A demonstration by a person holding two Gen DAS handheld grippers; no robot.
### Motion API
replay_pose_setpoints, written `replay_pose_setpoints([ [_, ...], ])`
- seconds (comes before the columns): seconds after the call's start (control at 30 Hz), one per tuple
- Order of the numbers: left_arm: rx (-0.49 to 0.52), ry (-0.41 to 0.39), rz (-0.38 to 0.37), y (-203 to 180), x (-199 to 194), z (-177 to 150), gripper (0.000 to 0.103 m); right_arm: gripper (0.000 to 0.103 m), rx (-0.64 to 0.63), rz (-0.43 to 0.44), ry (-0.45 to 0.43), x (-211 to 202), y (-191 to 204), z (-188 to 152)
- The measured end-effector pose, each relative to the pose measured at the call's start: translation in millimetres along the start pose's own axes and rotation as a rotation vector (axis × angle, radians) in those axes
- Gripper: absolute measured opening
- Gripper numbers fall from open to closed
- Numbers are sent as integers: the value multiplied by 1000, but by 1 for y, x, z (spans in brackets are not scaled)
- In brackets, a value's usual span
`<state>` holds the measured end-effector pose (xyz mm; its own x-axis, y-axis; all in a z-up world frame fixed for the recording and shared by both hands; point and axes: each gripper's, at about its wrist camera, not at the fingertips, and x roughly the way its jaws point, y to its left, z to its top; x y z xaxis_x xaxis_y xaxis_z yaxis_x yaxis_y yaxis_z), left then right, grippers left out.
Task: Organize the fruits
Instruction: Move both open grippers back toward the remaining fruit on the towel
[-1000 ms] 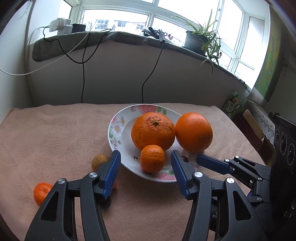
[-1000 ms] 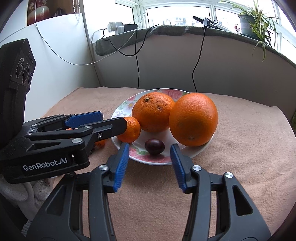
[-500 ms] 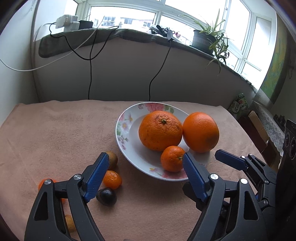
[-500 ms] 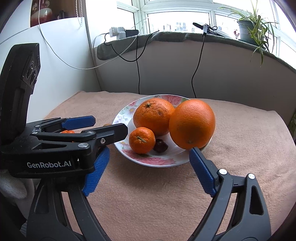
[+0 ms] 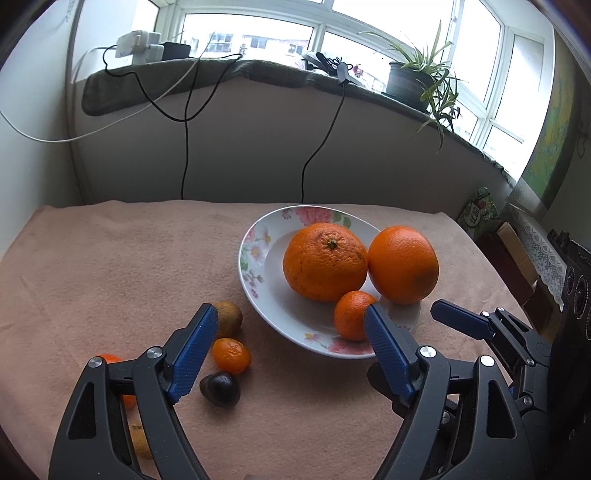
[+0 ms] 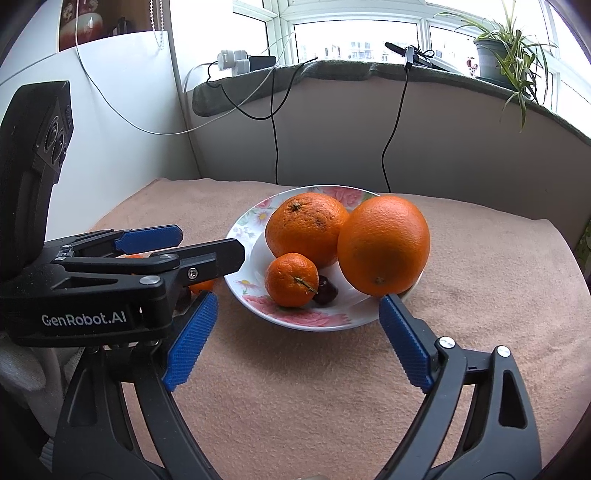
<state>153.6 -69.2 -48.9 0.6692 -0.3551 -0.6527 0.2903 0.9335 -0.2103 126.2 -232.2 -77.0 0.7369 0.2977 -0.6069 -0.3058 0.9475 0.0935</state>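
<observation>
- Floral plate [image 5: 255, 258], right of centre in the left view, holds two big oranges [image 5: 325, 262], a mandarin and a dark fruit.
- Left gripper [image 5: 288, 347] and right gripper [image 6: 295, 339]: jaws apart, empty.
- Loose small fruits [image 5: 231, 355] lie lower left; collecting them seems next.

Home interior, likely an enclosed balcony or sunroom. Wide window [image 5: 258, 33] runs along the back, buildings visible outside. Sill ledge covered by dark cloth [image 5: 229, 74], holding a potted plant [image 5: 410, 79] and chargers [image 5: 138, 46] with cables [image 5: 184, 122] hanging down the wall. Table draped in pink towel [image 5: 110, 258]. Floral plate [image 5: 255, 258] with oranges [image 5: 325, 260]. Lace-covered furniture [image 5: 543, 247] at right. Framed picture [image 6: 77, 22] on a cabinet at left.
</observation>
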Motion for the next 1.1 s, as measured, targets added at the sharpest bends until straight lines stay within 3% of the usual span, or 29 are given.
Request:
replay_pose_setpoints([
  [0.3, -19, -38, 33, 22, -28, 5, 81, 91, -13, 13, -2, -10, 8, 2],
  [0.77, -124, -78, 174, 100, -84, -4, 81, 91, -93, 120, 18, -22, 48, 7],
  [1.1, -183, -39, 163, 119, -91, -35, 80, 91, -100, 170, 80, -1, 68, 1],
])
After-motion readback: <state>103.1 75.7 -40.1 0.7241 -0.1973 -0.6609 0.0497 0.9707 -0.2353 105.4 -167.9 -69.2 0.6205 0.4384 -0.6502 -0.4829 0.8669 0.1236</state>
